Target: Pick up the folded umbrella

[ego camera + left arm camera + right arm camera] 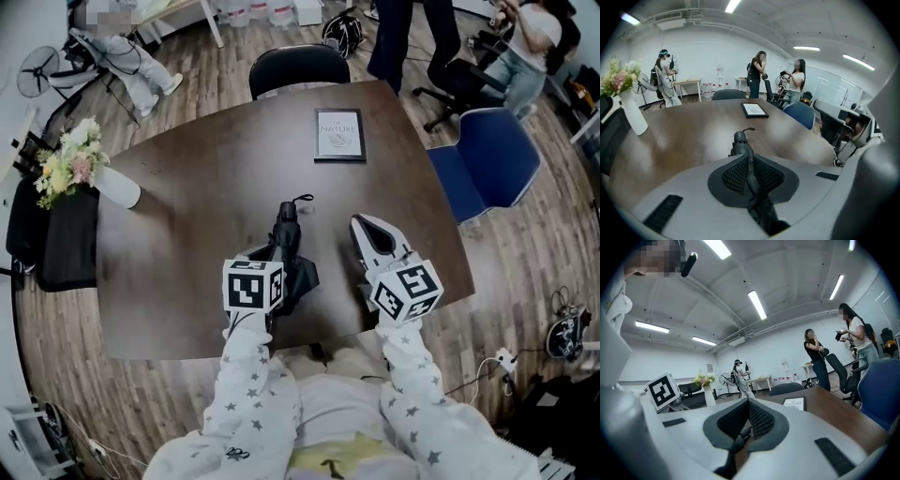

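The only legible print stands on the pale cover of the framed card (pixel 338 134), which lies flat on the bench (pixel 187 178) well beyond the fingers (pixel 380 242) of the right gripper (pixel 360 221). Its large capitals read "NATURE", and a small word above them looks like "OF". The fine lines underneath are too small to read. In the right gripper view the same cover shows just right of the fingertips, again with "NATURE". The left cube (pixel 253 287) and the right cube (pixel 405 291), behind the fingers, bear black-and-white square markers.
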The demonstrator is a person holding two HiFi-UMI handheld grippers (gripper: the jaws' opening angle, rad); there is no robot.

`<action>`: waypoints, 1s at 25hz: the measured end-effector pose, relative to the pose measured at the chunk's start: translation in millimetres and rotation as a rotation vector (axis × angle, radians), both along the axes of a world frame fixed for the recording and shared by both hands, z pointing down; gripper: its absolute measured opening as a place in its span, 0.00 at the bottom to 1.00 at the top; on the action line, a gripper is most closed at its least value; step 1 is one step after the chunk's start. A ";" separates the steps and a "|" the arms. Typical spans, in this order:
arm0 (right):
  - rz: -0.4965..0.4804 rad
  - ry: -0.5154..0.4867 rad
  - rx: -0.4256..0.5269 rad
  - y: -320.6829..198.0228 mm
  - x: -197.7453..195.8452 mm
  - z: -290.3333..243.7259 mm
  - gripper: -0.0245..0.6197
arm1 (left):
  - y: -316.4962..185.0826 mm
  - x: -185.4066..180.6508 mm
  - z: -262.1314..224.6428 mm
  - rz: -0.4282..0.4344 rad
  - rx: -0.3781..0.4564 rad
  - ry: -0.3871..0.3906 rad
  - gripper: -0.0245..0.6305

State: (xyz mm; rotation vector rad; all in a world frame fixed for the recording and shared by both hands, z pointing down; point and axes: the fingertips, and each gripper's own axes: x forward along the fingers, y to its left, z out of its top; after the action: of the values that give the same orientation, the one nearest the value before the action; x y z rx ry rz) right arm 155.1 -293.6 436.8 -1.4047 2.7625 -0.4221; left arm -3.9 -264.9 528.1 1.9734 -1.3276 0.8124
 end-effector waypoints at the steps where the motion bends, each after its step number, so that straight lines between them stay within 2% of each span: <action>1: -0.011 -0.003 -0.001 -2.6 -2.1 0.7 0.07 | -0.9 -1.0 2.6 -0.008 -0.011 -0.007 0.10; 3: -0.029 -0.007 -0.005 -5.8 -8.0 2.3 0.07 | -3.1 -5.9 7.2 -0.033 -0.029 -0.017 0.23; 9: -0.056 -0.011 -0.040 -9.9 -24.4 10.5 0.07 | -9.3 -17.8 25.7 -0.069 -0.080 -0.076 0.38; 13: -0.052 -0.009 -0.071 -16.0 -25.9 18.0 0.07 | -11.1 -10.5 44.9 -0.051 -0.117 -0.111 0.43; 18: -0.038 -0.007 -0.110 -25.6 -28.9 31.5 0.07 | -11.6 1.9 71.2 0.014 -0.164 -0.166 0.49; 22: -0.037 -0.005 -0.117 -30.7 -32.1 32.8 0.07 | -13.7 -2.7 83.5 0.027 -0.179 -0.236 0.51; 25: -0.037 -0.007 -0.117 -34.8 -32.9 33.8 0.07 | -13.1 -3.9 90.6 0.011 -0.205 -0.220 0.53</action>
State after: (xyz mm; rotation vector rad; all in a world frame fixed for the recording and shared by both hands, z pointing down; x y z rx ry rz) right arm 122.2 -328.3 470.7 -1.3728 2.8042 -0.5986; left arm -7.8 -278.0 618.7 1.7723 -1.2982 1.1506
